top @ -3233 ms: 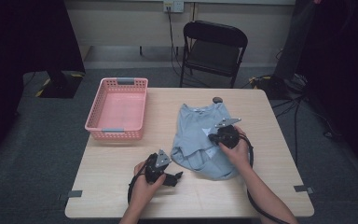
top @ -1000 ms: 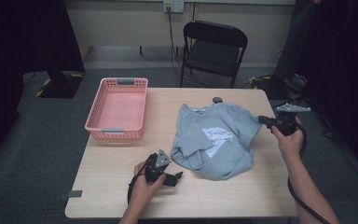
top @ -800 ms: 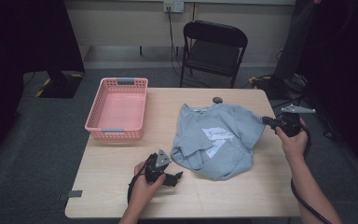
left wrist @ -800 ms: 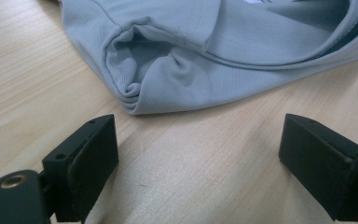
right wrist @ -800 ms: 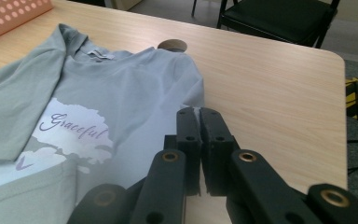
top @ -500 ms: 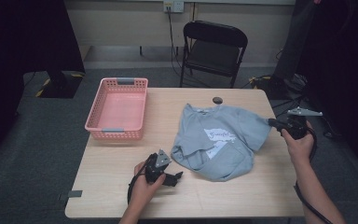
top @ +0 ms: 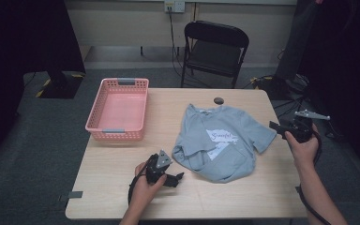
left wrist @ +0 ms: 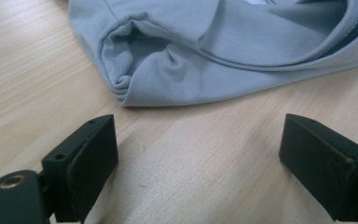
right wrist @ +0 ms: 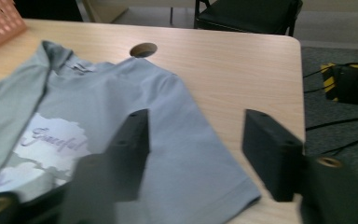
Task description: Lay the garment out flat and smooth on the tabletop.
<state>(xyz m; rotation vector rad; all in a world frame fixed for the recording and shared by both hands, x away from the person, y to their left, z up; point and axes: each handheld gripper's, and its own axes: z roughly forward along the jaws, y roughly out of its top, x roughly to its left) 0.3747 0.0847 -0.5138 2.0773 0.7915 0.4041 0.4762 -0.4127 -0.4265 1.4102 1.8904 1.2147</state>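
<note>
A light grey T-shirt (top: 218, 140) with a white print lies on the wooden table (top: 122, 164), its right sleeve spread out and its lower left part bunched in folds. My left gripper (top: 176, 178) rests open on the table just short of the folded hem (left wrist: 168, 70), and its jaws stand wide apart with nothing between them (left wrist: 200, 137). At the table's right edge my right gripper (top: 275, 125) is held open, its jaws hovering over the sleeve (right wrist: 200, 182) without gripping it.
A pink plastic basket (top: 117, 110) sits at the table's left back. A dark round hole (top: 219, 100) is in the tabletop behind the shirt collar. A black folding chair (top: 213, 47) stands beyond the table. Cables lie on the floor at the right.
My right gripper went from the middle of the shirt out to the right edge, drawing the sleeve out flat, and now stands open off it. The left gripper has stayed put.
</note>
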